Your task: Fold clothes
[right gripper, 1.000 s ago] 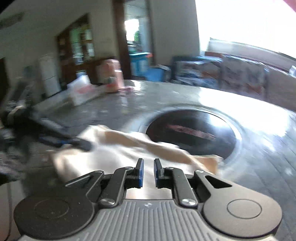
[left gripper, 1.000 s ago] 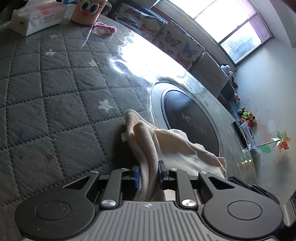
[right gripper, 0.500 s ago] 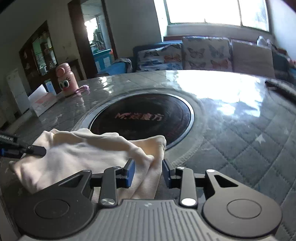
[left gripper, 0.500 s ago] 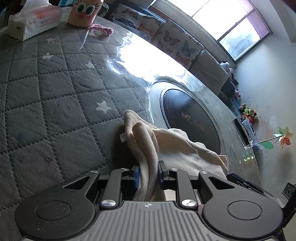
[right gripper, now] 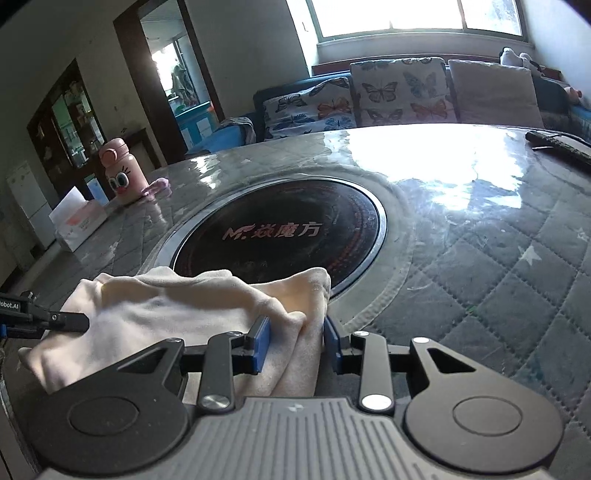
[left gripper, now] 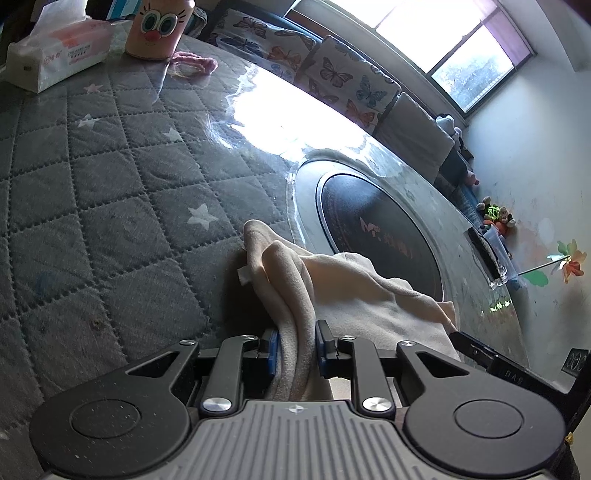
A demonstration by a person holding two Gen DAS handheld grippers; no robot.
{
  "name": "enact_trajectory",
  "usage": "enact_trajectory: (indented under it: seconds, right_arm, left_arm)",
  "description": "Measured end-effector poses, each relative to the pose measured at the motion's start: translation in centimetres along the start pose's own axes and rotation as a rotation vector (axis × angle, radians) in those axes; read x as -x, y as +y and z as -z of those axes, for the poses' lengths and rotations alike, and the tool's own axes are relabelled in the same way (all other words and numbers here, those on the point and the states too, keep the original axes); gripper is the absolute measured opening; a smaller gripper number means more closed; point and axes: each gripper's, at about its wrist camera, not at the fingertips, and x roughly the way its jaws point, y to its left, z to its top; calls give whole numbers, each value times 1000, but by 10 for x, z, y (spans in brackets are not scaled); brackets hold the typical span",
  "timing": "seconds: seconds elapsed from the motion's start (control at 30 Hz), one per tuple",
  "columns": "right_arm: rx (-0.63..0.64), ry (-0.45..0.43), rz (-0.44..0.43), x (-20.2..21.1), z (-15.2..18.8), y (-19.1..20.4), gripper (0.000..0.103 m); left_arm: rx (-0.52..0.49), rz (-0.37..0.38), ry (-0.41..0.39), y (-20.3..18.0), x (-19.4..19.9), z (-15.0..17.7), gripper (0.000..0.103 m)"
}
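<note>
Quilted grey table cover (left gripper: pixel 110 206) with white stars filled most of both views, a clear sheet glaring over it under the window, and a round dark cooktop (right gripper: pixel 280 232) sat sunk in its middle. On the table just in front of the cooktop, at the lower centre of each frame, lay the cream garment (left gripper: pixel 354 291), bunched and partly folded. The left gripper (left gripper: pixel 295 347) was clamped on a thick fold of that garment, both blue pads pressed against the cloth. The right gripper (right gripper: pixel 295 341) had just been opening its jaws; a fold of the garment ran between them, touching the right pad, with a gap beside the left pad, so it looked let go. In the right wrist view the left gripper's dark fingertip (right gripper: pixel 70 322) showed at the left edge against the cloth. At the upper left of the left wrist view stood a tissue box (left gripper: pixel 55 55) and a pink bottle with cartoon eyes (left gripper: pixel 157 29). Butterfly cushions (right gripper: pixel 399 92) lined the sofa behind
</note>
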Motion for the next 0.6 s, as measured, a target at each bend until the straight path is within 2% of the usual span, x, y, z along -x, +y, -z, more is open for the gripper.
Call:
enact_trajectory:
  seconds: [0.07, 0.1, 0.13, 0.2, 0.37, 0.6]
  right_arm:
    - [-11, 3, -11, 1, 0, -2, 33]
    - [-17, 4, -16, 1, 0, -2, 29]
    - [-18, 10, -21, 1, 0, -3, 18]
    - [-12, 17, -26, 1, -1, -1, 11]
    - [23, -5, -23, 11, -7, 8, 9]
    - [90, -49, -62, 33, -29, 29, 9]
  left_arm:
    - [-6, -2, -2, 0, 0, 0, 22]
    - [-8, -3, -3, 0, 0, 0, 22]
    - [-9, -4, -4, -1, 0, 0, 21]
    - [-17, -12, -9, -2, 0, 0, 20]
    - [-51, -24, -29, -7, 5, 1, 18]
    - [-61, -10, -85, -8, 29, -5, 18]
